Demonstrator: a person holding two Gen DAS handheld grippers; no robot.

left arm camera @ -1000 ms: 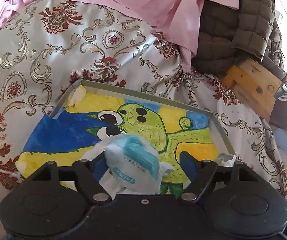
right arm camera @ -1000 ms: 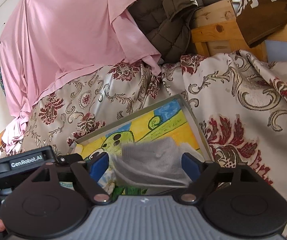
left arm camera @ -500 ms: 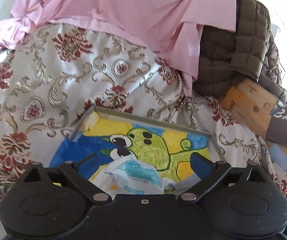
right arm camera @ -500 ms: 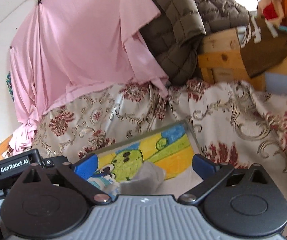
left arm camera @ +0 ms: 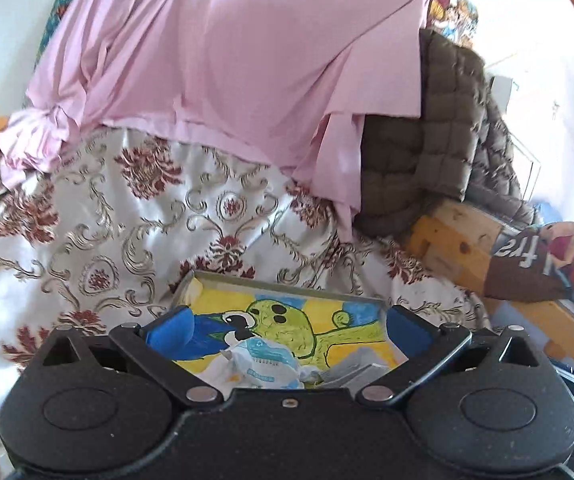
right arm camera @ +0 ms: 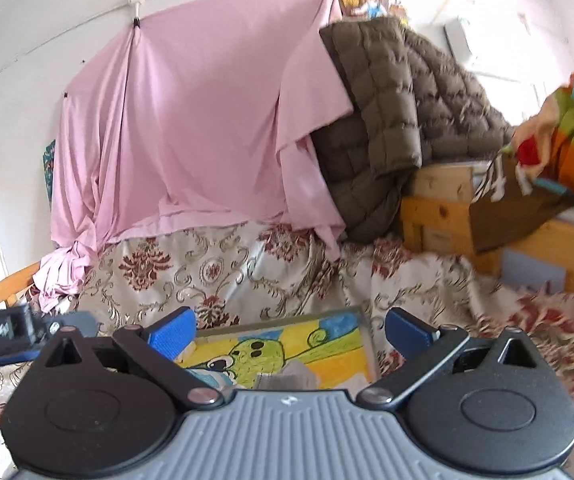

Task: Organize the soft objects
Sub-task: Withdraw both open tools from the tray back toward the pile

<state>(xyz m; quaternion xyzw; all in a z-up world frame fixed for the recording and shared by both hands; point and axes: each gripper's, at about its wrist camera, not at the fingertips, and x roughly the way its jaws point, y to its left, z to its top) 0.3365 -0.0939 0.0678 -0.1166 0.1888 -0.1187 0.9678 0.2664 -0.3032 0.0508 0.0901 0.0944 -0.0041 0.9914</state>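
A shallow tray (left arm camera: pixel 287 285) with a green cartoon creature painted on a yellow and blue bottom lies on the patterned bedspread; it also shows in the right wrist view (right arm camera: pixel 365 344). A crumpled white and teal packet (left arm camera: pixel 261 365) and a grey cloth (left arm camera: pixel 357 364) lie in it. My left gripper (left arm camera: pixel 287 326) is open and empty, raised above the packet. My right gripper (right arm camera: pixel 289 330) is open and empty above the grey cloth (right arm camera: pixel 289 376).
A cream bedspread with red floral pattern (left arm camera: pixel 127 216) covers the surface. A pink sheet (left arm camera: pixel 223 60) hangs behind. A brown quilted jacket (left arm camera: pixel 427 132) lies over a wooden frame (left arm camera: pixel 459 236) at right. The other gripper (right arm camera: pixel 3 330) shows at the left.
Both grippers opened, letting the packet and the grey cloth drop into the tray, then drew back and up away from it.
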